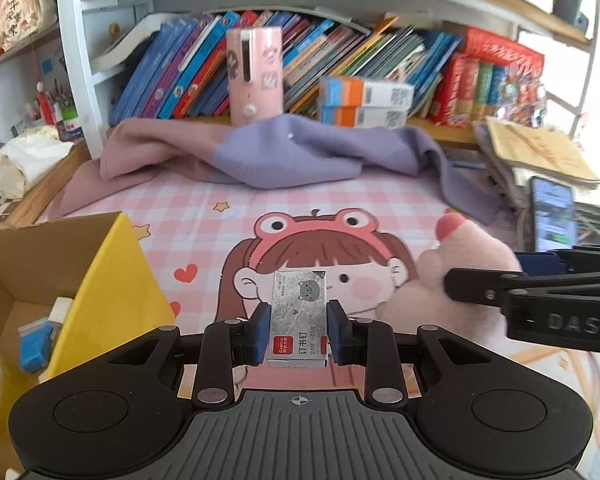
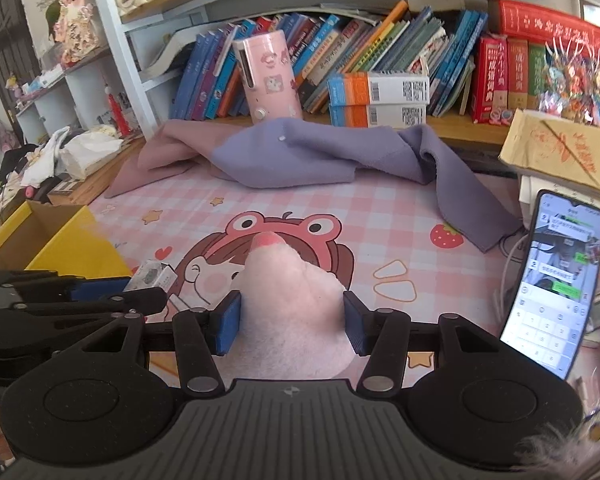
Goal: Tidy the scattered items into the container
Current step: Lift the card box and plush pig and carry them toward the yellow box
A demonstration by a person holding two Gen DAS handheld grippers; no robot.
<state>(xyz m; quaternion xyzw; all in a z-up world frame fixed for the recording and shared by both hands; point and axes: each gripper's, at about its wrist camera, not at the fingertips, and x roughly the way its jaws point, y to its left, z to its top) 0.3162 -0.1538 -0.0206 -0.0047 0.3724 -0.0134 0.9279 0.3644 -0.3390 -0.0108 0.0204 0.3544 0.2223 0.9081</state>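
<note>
On the pink mat, the left gripper [image 1: 298, 330] pinches a staple box [image 1: 298, 318], the yellow box [image 1: 112, 292] at its nine o'clock; the right gripper [image 2: 292, 320] seems clamped on the plush toy [image 2: 292, 304]. Next, both loads want carrying over the box's rim

Child's study desk at home, bookshelf [image 2: 340, 64], cartoon desk mat [image 2: 340, 208]
</note>
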